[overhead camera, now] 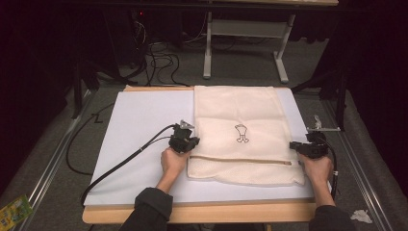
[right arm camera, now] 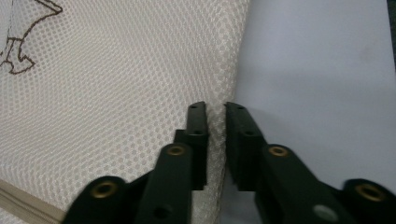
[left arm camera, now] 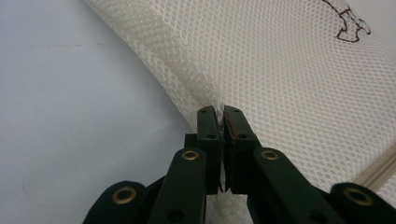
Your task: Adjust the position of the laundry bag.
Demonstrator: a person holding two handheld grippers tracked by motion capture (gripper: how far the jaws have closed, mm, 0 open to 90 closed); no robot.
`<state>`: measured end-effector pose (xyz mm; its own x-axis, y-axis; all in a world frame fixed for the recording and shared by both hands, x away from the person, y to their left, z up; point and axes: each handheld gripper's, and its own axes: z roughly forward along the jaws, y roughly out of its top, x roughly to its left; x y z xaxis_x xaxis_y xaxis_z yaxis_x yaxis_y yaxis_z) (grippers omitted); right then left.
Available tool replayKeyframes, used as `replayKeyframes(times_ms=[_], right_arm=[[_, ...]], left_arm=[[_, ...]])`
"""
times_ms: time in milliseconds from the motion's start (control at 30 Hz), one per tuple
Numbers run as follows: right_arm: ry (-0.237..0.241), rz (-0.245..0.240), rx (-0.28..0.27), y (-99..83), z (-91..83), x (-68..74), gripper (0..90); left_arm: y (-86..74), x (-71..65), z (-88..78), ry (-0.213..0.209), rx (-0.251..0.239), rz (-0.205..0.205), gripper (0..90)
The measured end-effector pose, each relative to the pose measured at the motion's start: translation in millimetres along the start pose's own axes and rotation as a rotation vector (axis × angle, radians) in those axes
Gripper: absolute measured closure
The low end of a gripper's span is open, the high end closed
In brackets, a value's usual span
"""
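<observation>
A cream mesh bag [overhead camera: 240, 120] with a small dark drawing [overhead camera: 241, 133] lies flat on the white board [overhead camera: 144, 125]. A zip strip [overhead camera: 240, 160] crosses the bag near its front end. My left gripper [overhead camera: 191, 143] sits at the bag's left edge, just above the zip. In the left gripper view its jaws [left arm camera: 220, 112] are shut on a pinch of the mesh bag [left arm camera: 289, 70]. My right gripper [overhead camera: 294, 147] is at the bag's right edge. In the right gripper view its jaws [right arm camera: 215, 106] stand close together, with the edge of the mesh bag [right arm camera: 116, 84] gathered between them.
The board rests on a wooden table whose edge [overhead camera: 202, 211] runs along the front. A small metal fitting [overhead camera: 320, 126] stands at the board's right edge. Behind are a white table frame [overhead camera: 208, 48] and floor cables [overhead camera: 159, 60]. A green packet [overhead camera: 14, 211] lies at the lower left.
</observation>
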<state>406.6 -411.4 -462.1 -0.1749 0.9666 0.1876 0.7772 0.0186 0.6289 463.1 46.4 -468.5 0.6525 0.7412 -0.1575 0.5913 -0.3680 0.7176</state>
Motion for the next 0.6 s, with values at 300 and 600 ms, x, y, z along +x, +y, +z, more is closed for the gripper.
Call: replayKeyframes(times_ms=[300, 600], right_arm=[[0.021, -0.031, -0.027, 0.8, -6.0, 4.0, 89.9], [0.052, -0.043, -0.042, 1.3, -8.6, 8.1, 90.0]], left_arm=[[2.3, 0.3, -7.2, -0.003, -0.016, 0.015, 87.0], [6.6, 3.5, -21.8, -0.003, -0.053, 0.025, 87.0]])
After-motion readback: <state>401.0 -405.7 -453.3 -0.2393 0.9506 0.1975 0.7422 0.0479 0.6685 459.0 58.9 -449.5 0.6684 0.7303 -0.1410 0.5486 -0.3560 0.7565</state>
